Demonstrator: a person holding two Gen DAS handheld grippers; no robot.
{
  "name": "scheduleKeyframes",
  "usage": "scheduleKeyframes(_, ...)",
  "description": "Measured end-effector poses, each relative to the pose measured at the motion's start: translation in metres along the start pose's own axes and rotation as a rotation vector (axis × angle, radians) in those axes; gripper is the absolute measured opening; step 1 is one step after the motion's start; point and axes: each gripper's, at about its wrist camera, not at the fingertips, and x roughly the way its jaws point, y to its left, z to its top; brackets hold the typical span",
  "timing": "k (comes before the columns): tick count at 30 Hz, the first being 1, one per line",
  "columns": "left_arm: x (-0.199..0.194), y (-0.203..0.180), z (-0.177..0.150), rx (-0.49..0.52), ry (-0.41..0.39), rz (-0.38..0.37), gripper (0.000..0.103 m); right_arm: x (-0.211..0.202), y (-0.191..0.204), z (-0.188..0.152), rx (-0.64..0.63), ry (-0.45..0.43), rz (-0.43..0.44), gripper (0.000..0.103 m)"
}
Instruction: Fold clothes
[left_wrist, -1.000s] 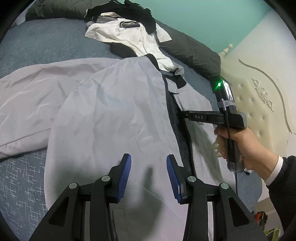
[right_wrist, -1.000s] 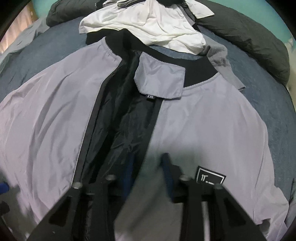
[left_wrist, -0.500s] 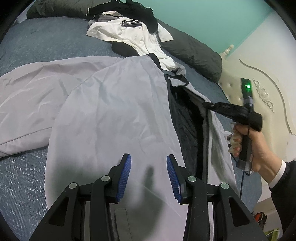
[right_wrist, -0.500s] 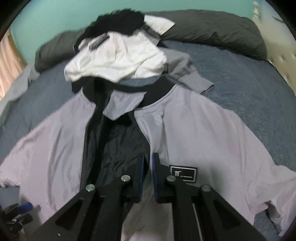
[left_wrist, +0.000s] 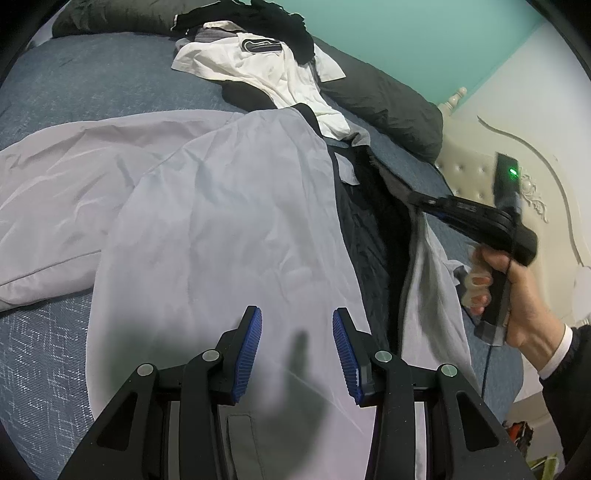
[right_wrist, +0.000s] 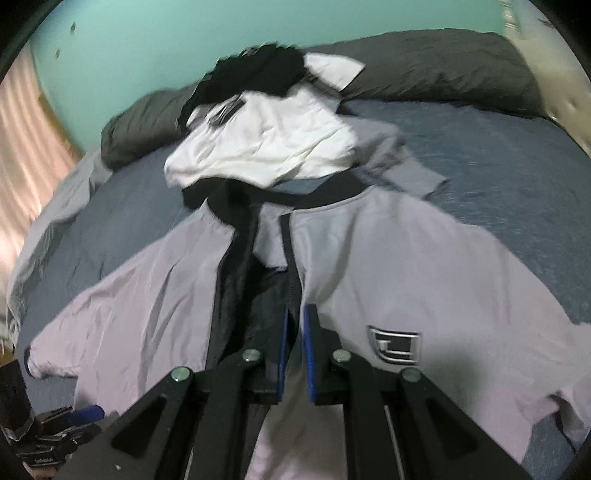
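Note:
A light grey jacket (left_wrist: 221, 221) with a black collar and dark lining lies spread on the bed, front up and unzipped. My left gripper (left_wrist: 297, 350) hovers open over its near front panel, nothing between the blue pads. A hand holds my right gripper (left_wrist: 421, 199) at the right. It is shut on the zip edge of the jacket's other front panel and holds that edge lifted off the bed. In the right wrist view the jacket (right_wrist: 406, 258) fills the frame. There the right gripper (right_wrist: 294, 332) has its pads nearly together on the zip edge beside a chest logo patch (right_wrist: 393, 345).
A pile of clothes with a white shirt (left_wrist: 273, 74) on top sits beyond the collar. Dark pillows (left_wrist: 388, 99) line the head of the blue-grey bed (left_wrist: 92, 81). A cream tufted headboard (left_wrist: 480, 177) stands at the right, a pink curtain (right_wrist: 29, 147) at the left.
The right gripper has closed on the jacket's zip edge and lifted it up and away, exposing more dark lining. The left gripper has not moved.

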Motion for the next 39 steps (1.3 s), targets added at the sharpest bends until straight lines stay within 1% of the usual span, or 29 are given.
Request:
scheduleKeyframes(4, -0.002, 0.003, 0.0, -0.004, -0.004, 0.007, 0.044, 0.033, 0.016, -0.001, -0.028, 0.083, -0.034, 0.008)
scheduleKeyframes(8, -0.003, 0.008, 0.001, -0.015, -0.005, 0.003, 0.044, 0.052, 0.023, -0.005, -0.042, 0.128, -0.039, 0.008)
scheduleKeyframes(10, -0.003, 0.01, 0.001, -0.023, -0.003, 0.001, 0.044, 0.063, 0.023, -0.009, -0.035, 0.178, -0.026, 0.008)
scheduleKeyframes(11, -0.002, 0.011, 0.001, -0.028, -0.002, 0.0, 0.044, 0.067, 0.023, -0.01, -0.032, 0.202, -0.026, 0.009)
scheduleKeyframes(12, -0.002, 0.012, 0.001, -0.03, -0.001, -0.001, 0.044, 0.07, 0.023, -0.011, -0.035, 0.216, -0.032, 0.014)
scheduleKeyframes(13, -0.003, 0.012, 0.002, -0.029, -0.003, -0.001, 0.044, 0.069, 0.024, -0.01, -0.04, 0.205, -0.035, 0.015)
scheduleKeyframes(14, -0.004, 0.012, 0.002, -0.027, -0.006, -0.001, 0.044, 0.064, 0.025, -0.007, -0.03, 0.181, -0.027, 0.018)
scheduleKeyframes(16, -0.006, 0.012, 0.004, -0.025, -0.012, 0.002, 0.044, 0.053, 0.026, -0.003, 0.0, 0.129, -0.003, 0.019)
scheduleKeyframes(18, -0.007, 0.014, 0.005, -0.032, -0.019, 0.005, 0.044, 0.042, 0.027, 0.003, 0.034, 0.074, 0.035, 0.026)
scheduleKeyframes(19, -0.007, 0.015, 0.005, -0.035, -0.02, 0.007, 0.044, 0.039, 0.028, 0.006, 0.05, 0.057, 0.067, 0.027)
scheduleKeyframes(21, -0.008, 0.018, 0.006, -0.039, -0.022, 0.01, 0.044, 0.039, 0.031, 0.011, 0.065, 0.055, 0.105, 0.029)
scheduleKeyframes(23, -0.009, 0.02, 0.006, -0.042, -0.026, 0.015, 0.044, 0.045, 0.036, 0.016, 0.078, 0.071, 0.126, 0.029)
scheduleKeyframes(26, -0.012, 0.024, 0.006, -0.049, -0.037, 0.031, 0.044, 0.051, 0.044, 0.023, 0.083, 0.069, 0.149, 0.029)
scheduleKeyframes(28, -0.012, 0.028, 0.005, -0.059, -0.037, 0.034, 0.044, 0.059, 0.048, 0.026, 0.075, 0.075, 0.153, 0.029)
scheduleKeyframes(32, -0.013, 0.037, 0.006, -0.076, -0.034, 0.033, 0.044, 0.074, 0.05, 0.032, 0.062, 0.094, 0.13, 0.029)
scheduleKeyframes(33, -0.015, 0.039, 0.006, -0.08, -0.038, 0.036, 0.044, 0.076, 0.051, 0.032, 0.055, 0.092, 0.124, 0.022)
scheduleKeyframes(34, -0.016, 0.041, 0.006, -0.082, -0.04, 0.038, 0.044, 0.075, 0.054, 0.032, 0.04, 0.083, 0.114, 0.012)
scheduleKeyframes(35, -0.016, 0.042, 0.007, -0.085, -0.042, 0.039, 0.044, 0.073, 0.056, 0.032, 0.021, 0.07, 0.103, 0.006)
scheduleKeyframes(37, -0.017, 0.045, 0.006, -0.093, -0.042, 0.037, 0.044, 0.068, 0.061, 0.032, -0.012, 0.042, 0.085, 0.001)
scheduleKeyframes(39, -0.015, 0.046, 0.005, -0.097, -0.038, 0.034, 0.044, 0.061, 0.063, 0.035, -0.032, 0.018, 0.072, 0.0)
